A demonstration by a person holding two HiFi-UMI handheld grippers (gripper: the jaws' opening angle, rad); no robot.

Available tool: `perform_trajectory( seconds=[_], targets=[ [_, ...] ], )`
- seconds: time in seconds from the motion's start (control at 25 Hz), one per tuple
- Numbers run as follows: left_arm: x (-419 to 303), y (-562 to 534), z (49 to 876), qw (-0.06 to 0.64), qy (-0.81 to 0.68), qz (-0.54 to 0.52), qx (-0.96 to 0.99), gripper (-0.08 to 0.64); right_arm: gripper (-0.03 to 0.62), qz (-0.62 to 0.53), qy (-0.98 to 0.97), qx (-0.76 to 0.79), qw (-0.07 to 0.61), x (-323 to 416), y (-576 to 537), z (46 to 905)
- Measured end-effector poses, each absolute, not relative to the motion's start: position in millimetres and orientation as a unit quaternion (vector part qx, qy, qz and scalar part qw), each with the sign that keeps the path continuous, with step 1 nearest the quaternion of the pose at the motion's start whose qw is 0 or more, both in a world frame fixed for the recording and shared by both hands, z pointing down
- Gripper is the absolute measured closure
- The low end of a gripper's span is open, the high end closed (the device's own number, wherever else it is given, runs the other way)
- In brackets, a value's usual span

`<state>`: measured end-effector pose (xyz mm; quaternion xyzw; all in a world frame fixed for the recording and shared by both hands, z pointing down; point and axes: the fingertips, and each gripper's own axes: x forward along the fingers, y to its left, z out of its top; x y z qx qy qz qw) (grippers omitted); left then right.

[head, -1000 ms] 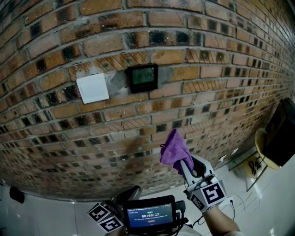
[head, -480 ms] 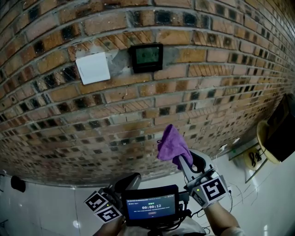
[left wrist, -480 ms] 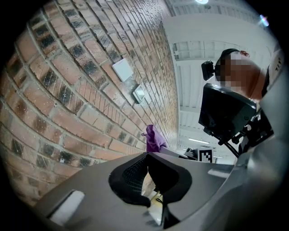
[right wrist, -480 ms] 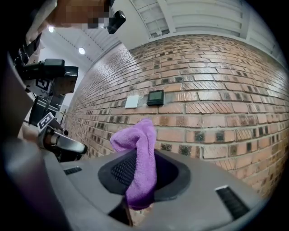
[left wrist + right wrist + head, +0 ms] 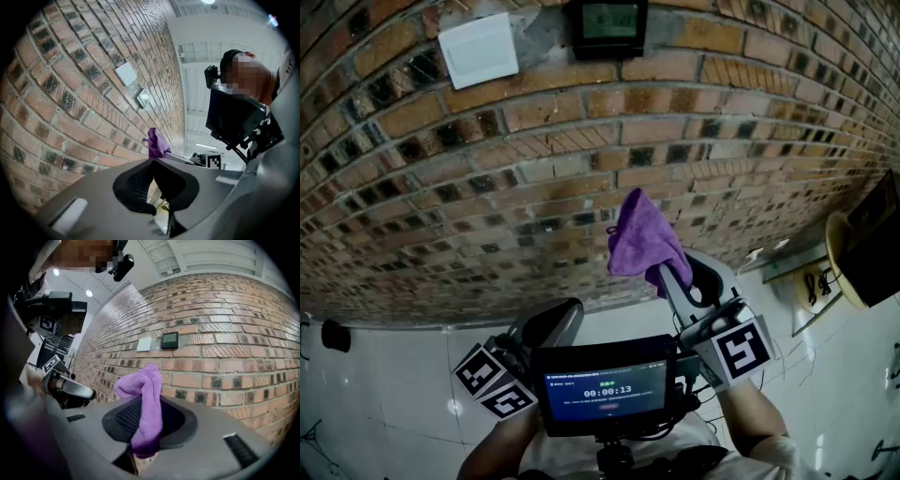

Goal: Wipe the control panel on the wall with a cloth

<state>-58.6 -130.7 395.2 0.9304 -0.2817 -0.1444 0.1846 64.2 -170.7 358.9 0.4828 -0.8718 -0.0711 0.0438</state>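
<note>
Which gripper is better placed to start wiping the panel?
Right. The right gripper clamps the cloth and points up at the wall below the panel. The left gripper is empty and sits lower.

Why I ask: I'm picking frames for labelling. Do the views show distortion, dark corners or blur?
Head view: fisheye bows the brick wall; control panel at the top edge. Left gripper view: dark corners, left gripper slightly soft. Right gripper view: dark corners, purple cloth sharp.

Rough red-brown brick wall [image 5: 581,169], dark inset blocks. Flat white square plate [image 5: 478,49] fixed high on it. Glossy white floor [image 5: 384,412] below, round yellow disc [image 5: 834,248] at right edge.
</note>
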Motion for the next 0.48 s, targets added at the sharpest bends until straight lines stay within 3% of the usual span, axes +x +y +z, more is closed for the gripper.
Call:
perform_trajectory(
  seconds=[0.48],
  targets=[
    [-57.0,-134.5,394.1,0.181,-0.281,-0.141,0.932,0.572,0.493,-0.074,-0.874,0.479,0.043,63.2,-177.2,356.1]
  ],
)
